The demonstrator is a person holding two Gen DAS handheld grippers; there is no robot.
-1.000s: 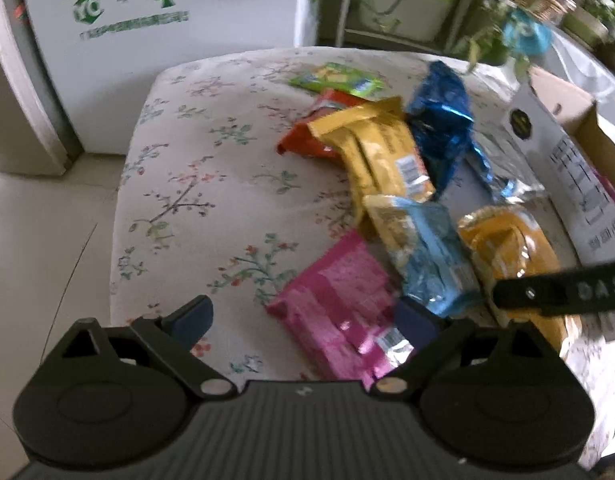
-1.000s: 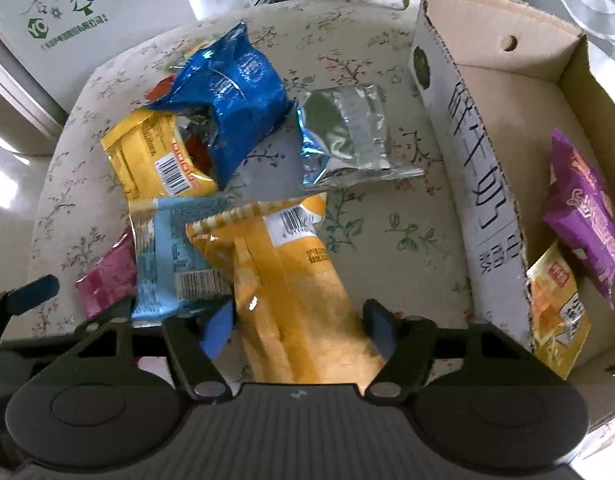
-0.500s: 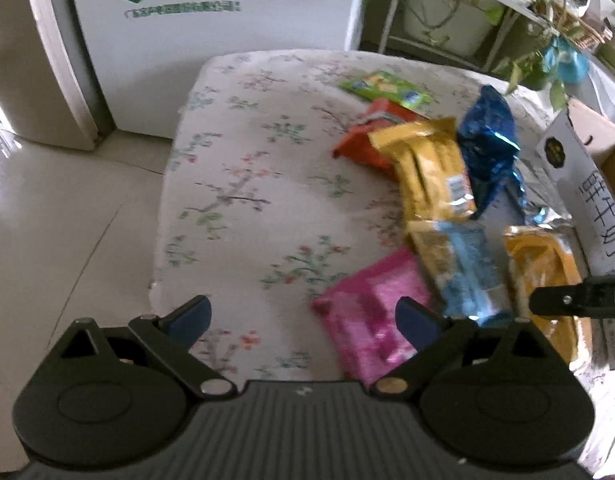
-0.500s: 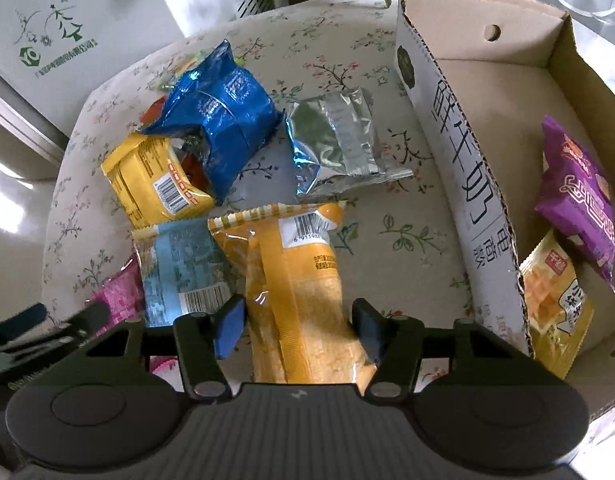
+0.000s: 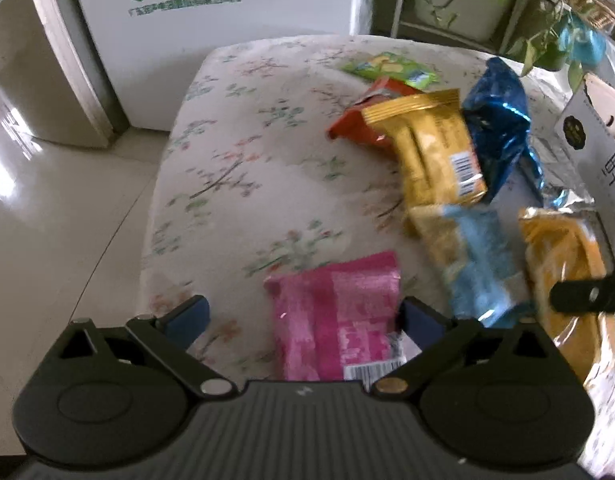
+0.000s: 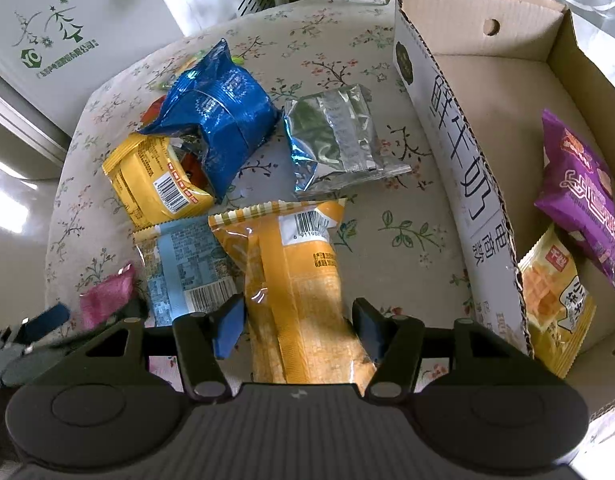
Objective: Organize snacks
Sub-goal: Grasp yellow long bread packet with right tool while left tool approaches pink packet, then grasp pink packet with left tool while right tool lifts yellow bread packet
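Here, the right gripper (image 6: pixel 297 326) grips a long orange snack packet (image 6: pixel 295 280) on a floral-covered table (image 6: pixel 387 236), its blue pads pressed to the packet's sides; the packet's near end is hidden under the gripper body. The left gripper (image 5: pixel 303 320) hangs over a pink packet (image 5: pixel 339 316), jaws spread wide and opening, the packet lying between them with its right edge at the right finger; whether that pad touches it is hard to say, and its lower end is cut off by the gripper body.

Beside the orange packet lies a light-blue packet (image 6: pixel 183 268), partly tucked beneath it. A yellow packet (image 6: pixel 151 184) sits further back, overlapped by a crumpled dark-blue bag (image 6: pixel 215 120). An orange-red packet (image 5: pixel 359 120) shows only as an edge under the yellow one, and a green packet (image 5: pixel 387 68) lies at the far side, blurred in the left wrist view. A silver foil packet (image 6: pixel 335 140) lies between the blue bag and an open cardboard box (image 6: pixel 455 140).

Inside the box rest a purple packet (image 6: pixel 579 192) and a yellow-orange packet (image 6: pixel 555 300), the latter's lower left corner hidden by the box wall. The box's right side is cut off by the frame. A white cabinet (image 5: pixel 211 40) stands behind the table.
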